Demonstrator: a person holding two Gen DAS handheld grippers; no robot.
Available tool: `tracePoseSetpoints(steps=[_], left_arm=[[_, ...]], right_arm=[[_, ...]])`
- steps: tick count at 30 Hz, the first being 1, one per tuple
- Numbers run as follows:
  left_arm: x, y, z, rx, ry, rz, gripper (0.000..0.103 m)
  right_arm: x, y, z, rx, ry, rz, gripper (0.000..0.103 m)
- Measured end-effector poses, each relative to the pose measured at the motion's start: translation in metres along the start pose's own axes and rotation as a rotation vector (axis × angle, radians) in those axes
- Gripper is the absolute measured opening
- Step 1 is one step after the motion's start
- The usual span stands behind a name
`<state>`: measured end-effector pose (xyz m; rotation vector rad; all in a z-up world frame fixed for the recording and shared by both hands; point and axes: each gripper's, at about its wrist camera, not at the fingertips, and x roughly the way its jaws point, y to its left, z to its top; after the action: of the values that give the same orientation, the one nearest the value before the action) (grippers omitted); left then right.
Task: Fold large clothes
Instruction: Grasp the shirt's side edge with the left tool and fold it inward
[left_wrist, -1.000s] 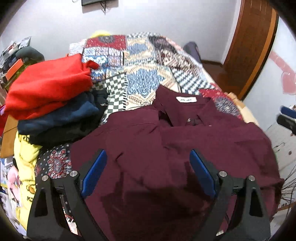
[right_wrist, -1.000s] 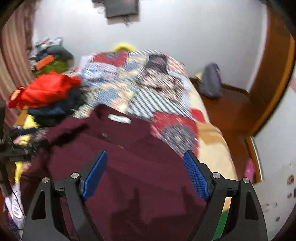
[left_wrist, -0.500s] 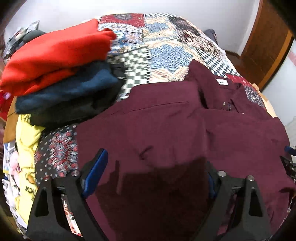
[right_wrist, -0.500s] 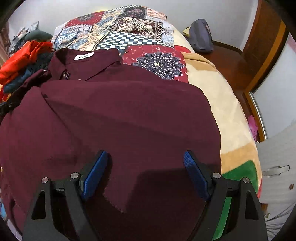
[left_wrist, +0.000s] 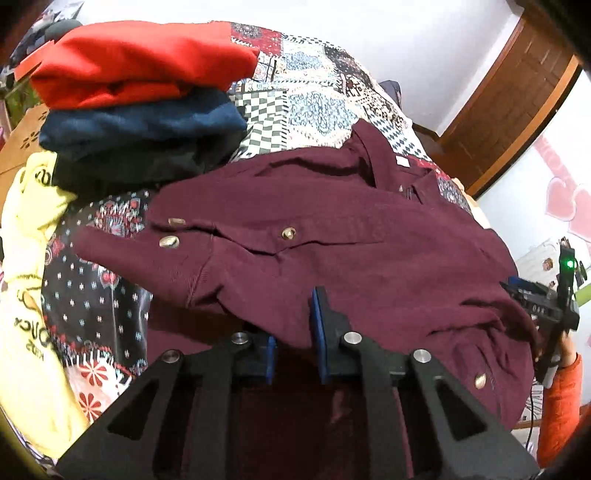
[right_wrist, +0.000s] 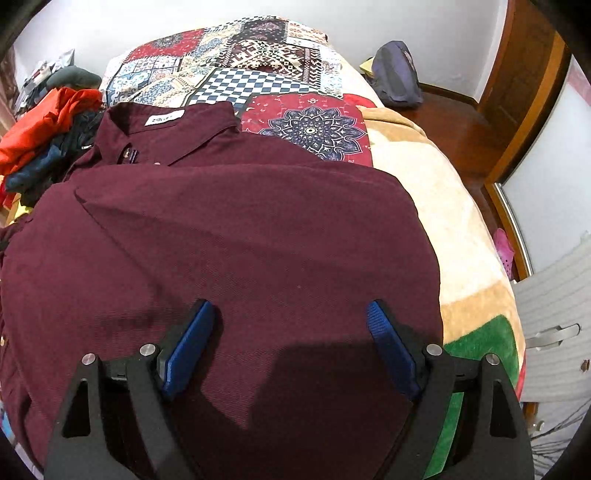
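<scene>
A maroon button shirt (left_wrist: 351, 236) lies on the patchwork bed, collar with a white label toward the far end; it also shows in the right wrist view (right_wrist: 236, 236). My left gripper (left_wrist: 295, 332) is shut on the shirt's near left edge, with a cuffed sleeve with brass buttons (left_wrist: 170, 242) folded over to the left. My right gripper (right_wrist: 291, 339) is open, its blue pads spread just above the shirt's near right part. The right gripper's body shows at the right edge of the left wrist view (left_wrist: 554, 306).
A stack of folded red, blue and black clothes (left_wrist: 140, 110) sits at the left of the bed, with a yellow garment (left_wrist: 26, 295) beside it. The patchwork bedspread (right_wrist: 258, 66) stretches beyond. A dark bag (right_wrist: 397, 74) lies on the floor near a wooden door (right_wrist: 532, 85).
My left gripper has dropped to the shirt's near edge and shut on the fabric; the sleeve now lies folded over. My right gripper stayed open, low over the shirt.
</scene>
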<state>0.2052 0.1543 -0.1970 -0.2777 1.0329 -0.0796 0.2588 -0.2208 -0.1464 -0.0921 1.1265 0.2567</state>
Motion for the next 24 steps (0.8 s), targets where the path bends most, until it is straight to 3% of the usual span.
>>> tracePoseSetpoints(steps=[5,8,9,11,12,13,18,24], left_arm=[[0.002,0.009,-0.015,0.013,0.030,0.054,0.044],[-0.002,0.024,-0.021,-0.015,0.040,0.065,0.047],[-0.004,0.030,-0.022,-0.026,0.042,0.087,0.051],[-0.008,0.042,-0.025,-0.028,0.033,0.211,0.062],[-0.011,0.047,-0.026,-0.027,0.031,0.243,0.065],[-0.014,0.056,-0.027,-0.040,0.031,0.228,0.068],[-0.027,0.094,-0.023,-0.103,0.027,0.321,0.069],[-0.031,0.111,0.002,-0.141,-0.005,0.267,0.069]], right_arm=[[-0.001,0.001,0.001,0.003,0.001,-0.013,0.084],[-0.002,0.001,0.001,0.010,0.004,-0.020,0.084],[-0.003,0.001,0.001,0.013,0.005,-0.022,0.084],[-0.004,0.002,0.001,0.018,0.008,-0.026,0.084],[-0.004,0.001,0.001,0.022,0.011,-0.027,0.084],[-0.004,0.001,0.001,0.024,0.012,-0.026,0.084],[-0.009,-0.003,0.007,0.049,0.012,-0.012,0.084],[-0.024,-0.018,0.030,0.107,-0.043,0.000,0.084]])
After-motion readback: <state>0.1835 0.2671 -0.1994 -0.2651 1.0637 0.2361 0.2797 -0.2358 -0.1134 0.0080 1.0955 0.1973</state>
